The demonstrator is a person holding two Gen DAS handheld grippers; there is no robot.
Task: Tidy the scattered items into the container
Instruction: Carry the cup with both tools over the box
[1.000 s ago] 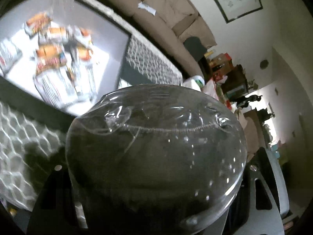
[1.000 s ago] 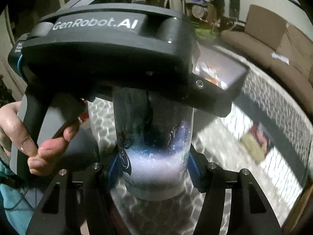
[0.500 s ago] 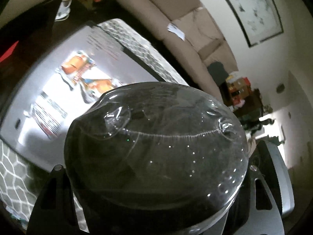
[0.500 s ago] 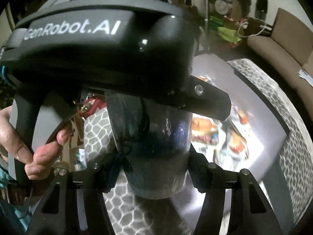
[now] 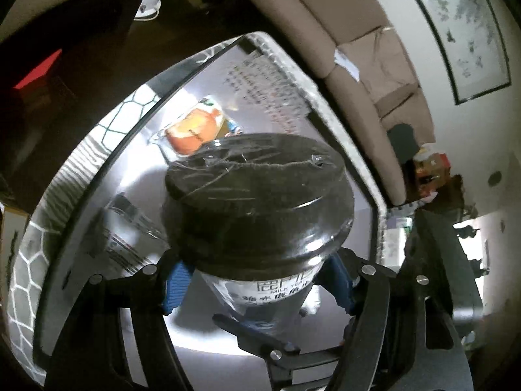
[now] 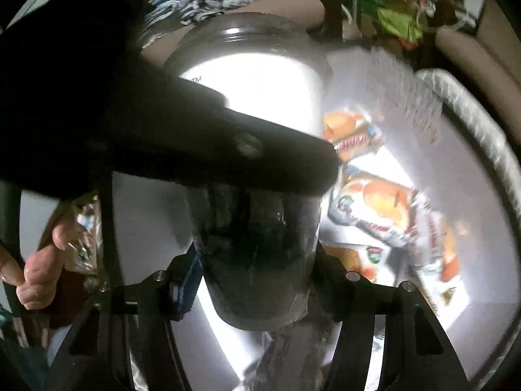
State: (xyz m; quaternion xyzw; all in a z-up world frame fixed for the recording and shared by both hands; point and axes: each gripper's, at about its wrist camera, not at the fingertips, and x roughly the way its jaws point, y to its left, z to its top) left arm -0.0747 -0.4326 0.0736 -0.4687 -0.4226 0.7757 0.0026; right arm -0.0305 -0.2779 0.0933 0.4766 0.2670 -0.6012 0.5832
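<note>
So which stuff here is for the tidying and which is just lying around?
For the job: milk tea cup, dark cup, white box, snack packets, left gripper, right gripper.
Just there: sofa, framed picture.

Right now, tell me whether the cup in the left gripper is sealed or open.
Sealed. The milk tea cup has clear shrink-wrap stretched over its dark lid, with a seam line across the top, and the left gripper clamps its body.
</note>
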